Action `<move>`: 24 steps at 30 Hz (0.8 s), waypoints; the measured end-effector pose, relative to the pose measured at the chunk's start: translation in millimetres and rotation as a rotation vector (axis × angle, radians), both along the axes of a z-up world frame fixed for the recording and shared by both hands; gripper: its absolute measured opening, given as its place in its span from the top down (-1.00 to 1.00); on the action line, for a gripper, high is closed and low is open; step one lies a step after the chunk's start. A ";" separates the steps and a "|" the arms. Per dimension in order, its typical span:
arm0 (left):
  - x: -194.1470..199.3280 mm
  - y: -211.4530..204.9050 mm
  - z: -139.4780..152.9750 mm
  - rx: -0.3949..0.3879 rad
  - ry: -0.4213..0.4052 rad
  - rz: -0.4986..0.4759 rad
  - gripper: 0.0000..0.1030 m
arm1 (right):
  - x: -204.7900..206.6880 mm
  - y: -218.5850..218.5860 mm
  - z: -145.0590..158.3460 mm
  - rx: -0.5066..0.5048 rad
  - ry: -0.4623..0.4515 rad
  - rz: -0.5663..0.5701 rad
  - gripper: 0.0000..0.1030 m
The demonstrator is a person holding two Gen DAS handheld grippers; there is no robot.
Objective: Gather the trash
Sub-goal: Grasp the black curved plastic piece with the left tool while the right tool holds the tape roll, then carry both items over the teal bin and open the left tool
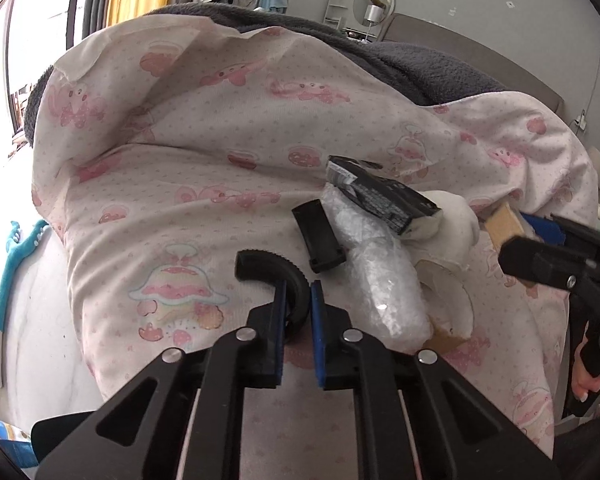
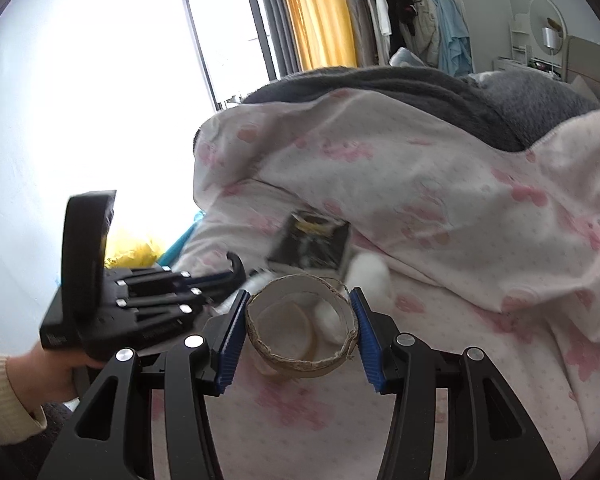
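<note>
On the pink patterned quilt [image 1: 220,128] lies a heap of trash: a black box [image 1: 384,196], a clear bubble-wrap roll [image 1: 380,280], a small black plastic piece [image 1: 320,240], white tissue [image 1: 456,228] and a cardboard tape core [image 1: 452,300]. My left gripper [image 1: 298,308] is shut on a curved black plastic piece [image 1: 276,266], left of the heap. My right gripper [image 2: 300,320] is shut on the cardboard tape core [image 2: 300,360], with the black box [image 2: 312,246] just beyond it. The left gripper also shows in the right wrist view [image 2: 232,268].
A dark grey blanket [image 1: 420,60] lies behind the quilt. A teal toy [image 1: 16,248] and a yellow bag [image 2: 136,250] sit at the bed's left side. Window, yellow curtain [image 2: 316,12] and hanging clothes stand at the back.
</note>
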State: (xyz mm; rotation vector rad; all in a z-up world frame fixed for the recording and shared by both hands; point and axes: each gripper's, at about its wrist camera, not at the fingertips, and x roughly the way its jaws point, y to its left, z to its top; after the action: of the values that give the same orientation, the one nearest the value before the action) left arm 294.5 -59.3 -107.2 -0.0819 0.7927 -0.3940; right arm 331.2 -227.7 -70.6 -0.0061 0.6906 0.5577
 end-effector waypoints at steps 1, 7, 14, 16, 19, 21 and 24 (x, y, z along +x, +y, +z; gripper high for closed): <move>-2.0 0.1 1.3 0.001 -0.004 -0.006 0.76 | -1.0 2.2 1.3 0.003 -0.003 0.005 0.01; -12.3 9.7 7.4 0.001 -0.009 -0.006 0.77 | -0.3 16.9 5.7 0.014 -0.005 0.026 0.01; -23.0 31.1 10.1 0.000 0.001 0.007 0.77 | 1.5 43.6 9.0 0.019 -0.002 0.048 0.01; -26.7 39.7 12.1 0.000 -0.002 0.015 0.77 | 1.6 54.6 10.4 0.020 0.002 0.056 0.01; -32.1 54.8 14.2 -0.005 -0.004 0.030 0.77 | -0.3 71.9 12.2 0.017 0.004 0.076 0.01; -36.6 66.7 15.3 -0.008 -0.004 0.041 0.77 | -2.1 82.5 13.5 0.016 0.004 0.089 0.01; -41.9 82.2 14.6 0.002 0.001 0.053 0.77 | -3.2 100.4 13.1 0.013 0.007 0.110 0.01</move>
State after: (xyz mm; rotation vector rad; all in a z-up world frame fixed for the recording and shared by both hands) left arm 252.6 22.9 -92.6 -0.1007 0.7904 -0.3426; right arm 328.0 -127.3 -57.5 -0.0306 0.6964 0.6678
